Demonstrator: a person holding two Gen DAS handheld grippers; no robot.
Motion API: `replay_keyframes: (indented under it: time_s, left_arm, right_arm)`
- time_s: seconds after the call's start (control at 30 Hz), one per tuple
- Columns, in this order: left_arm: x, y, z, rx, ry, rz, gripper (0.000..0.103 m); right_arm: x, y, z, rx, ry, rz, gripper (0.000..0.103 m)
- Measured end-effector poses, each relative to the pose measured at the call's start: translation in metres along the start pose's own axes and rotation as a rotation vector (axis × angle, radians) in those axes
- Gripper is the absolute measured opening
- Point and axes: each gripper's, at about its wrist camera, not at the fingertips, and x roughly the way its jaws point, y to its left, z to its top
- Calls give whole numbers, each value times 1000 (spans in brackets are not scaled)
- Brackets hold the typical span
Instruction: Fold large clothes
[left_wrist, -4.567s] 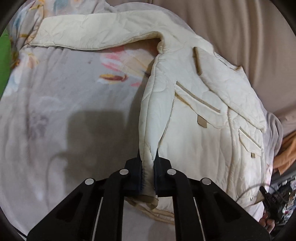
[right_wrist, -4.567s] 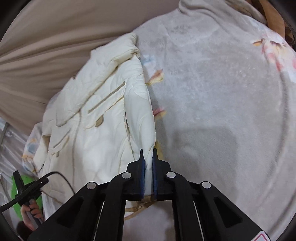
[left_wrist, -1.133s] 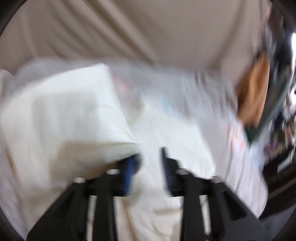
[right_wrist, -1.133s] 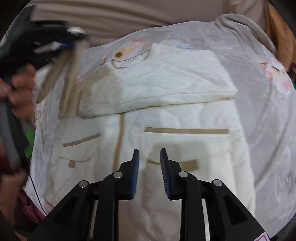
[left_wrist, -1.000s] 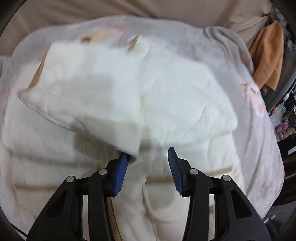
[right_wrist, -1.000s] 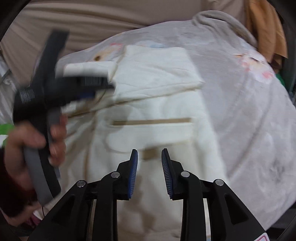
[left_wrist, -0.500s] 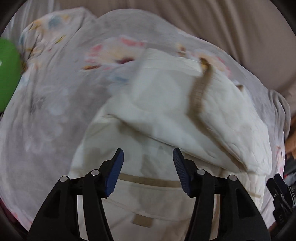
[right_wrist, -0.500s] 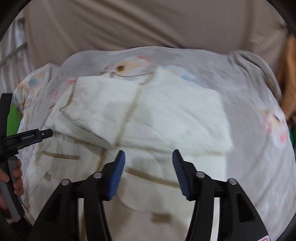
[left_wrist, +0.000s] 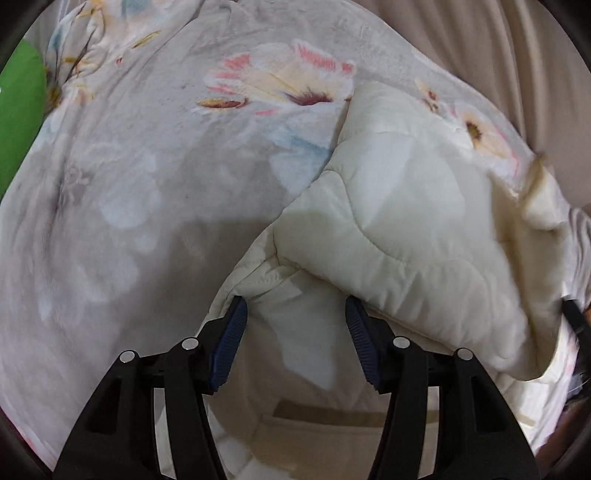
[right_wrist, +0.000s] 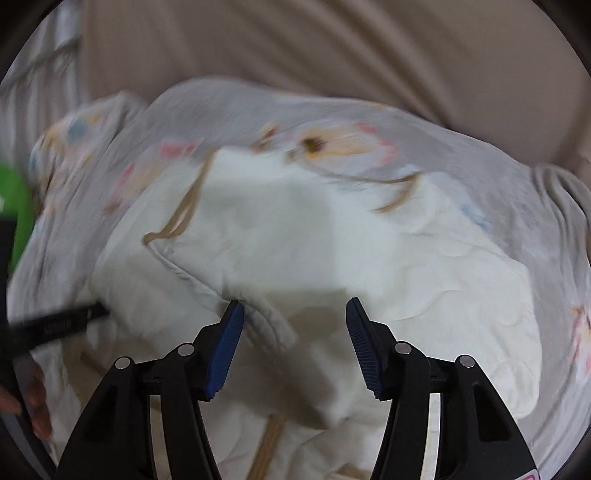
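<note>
A cream quilted jacket (left_wrist: 399, 236) with tan trim lies on a grey floral blanket (left_wrist: 129, 177), its sleeves folded across the body. My left gripper (left_wrist: 295, 339) is open and empty, low over the jacket's left edge, its jaws straddling a fold. In the right wrist view the jacket (right_wrist: 332, 251) is blurred. My right gripper (right_wrist: 293, 343) is open and empty just above the jacket's middle. The other gripper (right_wrist: 55, 325) shows as a dark blur at the left there, with the hand that holds it.
A beige curtain (right_wrist: 332, 55) hangs behind the bed. A green object (left_wrist: 18, 122) sits at the far left edge. The blanket (right_wrist: 554, 206) drops away at the right side.
Both grippers let go of the jacket and opened wide. Both have dropped closer to the jacket. The left gripper has swung toward the jacket's left edge.
</note>
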Motion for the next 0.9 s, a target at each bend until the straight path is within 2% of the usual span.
replay_keyframes:
  time_s: [0.07, 0.13, 0.17, 0.23, 0.3, 0.4, 0.47, 0.6, 0.63, 0.7, 0.73, 0.8, 0.87, 0.9]
  left_arm:
    - [3, -2, -1, 14, -7, 15, 54]
    - [2, -2, -1, 21, -6, 22, 54]
    - [-1, -2, -1, 13, -5, 15, 54]
    - [-9, -2, -1, -10, -10, -24, 54]
    - [-13, -3, -4, -3, -11, -35, 54]
    - [-11, -7, -7, -5, 1, -12, 54]
    - [-9, -8, -9, -13, 4, 7, 54]
    - [-5, -9, -11, -15, 3, 43, 54]
    - [-2, -8, -10, -15, 6, 48, 54]
    - [0, -8, -10, -6, 6, 56, 54]
    - [1, -8, -10, 0, 4, 60, 54]
    - [2, -8, -10, 13, 4, 67, 54]
    - [3, -7, -11, 11, 7, 54, 54]
    - [3, -7, -12, 11, 9, 48, 54]
  right_arm:
    - [-5, -55, -6, 166, 4, -88, 55]
    - [-8, -112, -26, 341, 58, -175, 56]
    - [-13, -131, -35, 405, 72, -185, 56]
    - [-34, -149, -47, 471, 41, -126, 54]
    - [-48, -133, -44, 401, 7, -73, 54]
    - [-42, -68, -32, 159, 15, 21, 54]
    - [-29, -20, -31, 33, 44, 124, 54]
    - [5, 59, -40, -140, 173, 383, 43]
    - [15, 72, -43, -171, 197, 406, 33]
    - [31, 76, -42, -174, 202, 349, 23]
    - [36, 62, -34, -127, 178, 295, 12]
    - [31, 16, -21, 29, 114, 183, 8]
    - [15, -53, -19, 240, 50, 93, 8]
    - [7, -81, -23, 312, 36, 71, 1]
